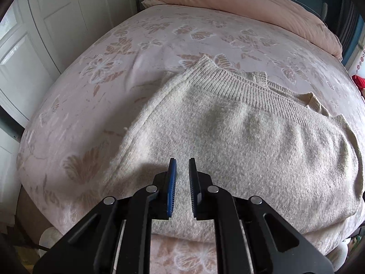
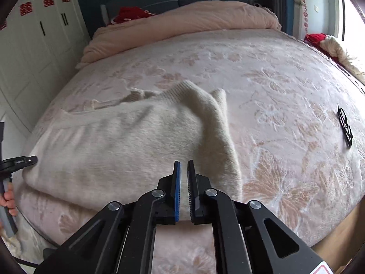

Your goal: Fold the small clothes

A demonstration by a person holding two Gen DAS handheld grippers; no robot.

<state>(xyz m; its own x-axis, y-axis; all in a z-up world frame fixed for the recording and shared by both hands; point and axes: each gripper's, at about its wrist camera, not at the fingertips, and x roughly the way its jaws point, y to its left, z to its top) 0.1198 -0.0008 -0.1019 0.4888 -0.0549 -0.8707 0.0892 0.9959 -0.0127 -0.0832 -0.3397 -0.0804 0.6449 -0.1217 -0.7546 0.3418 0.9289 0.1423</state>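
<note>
The cream knitted sweater (image 1: 239,141) lies folded near the foot edge of the bed (image 1: 91,114), its long axis running across the bed, ribbed band toward the rolled pink duvet (image 1: 262,6) at the head. The left gripper (image 1: 182,162) hovers over its near-left part, jaws slightly apart, holding nothing. The right gripper (image 2: 183,163) hangs over the near-right corner, likewise parted and empty.

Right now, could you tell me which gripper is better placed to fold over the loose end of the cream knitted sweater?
Right, probably. The right gripper sits beside the raised, rumpled end of the cream knitted sweater, jaws slightly apart and empty. The left gripper hovers over the flat middle.
</note>
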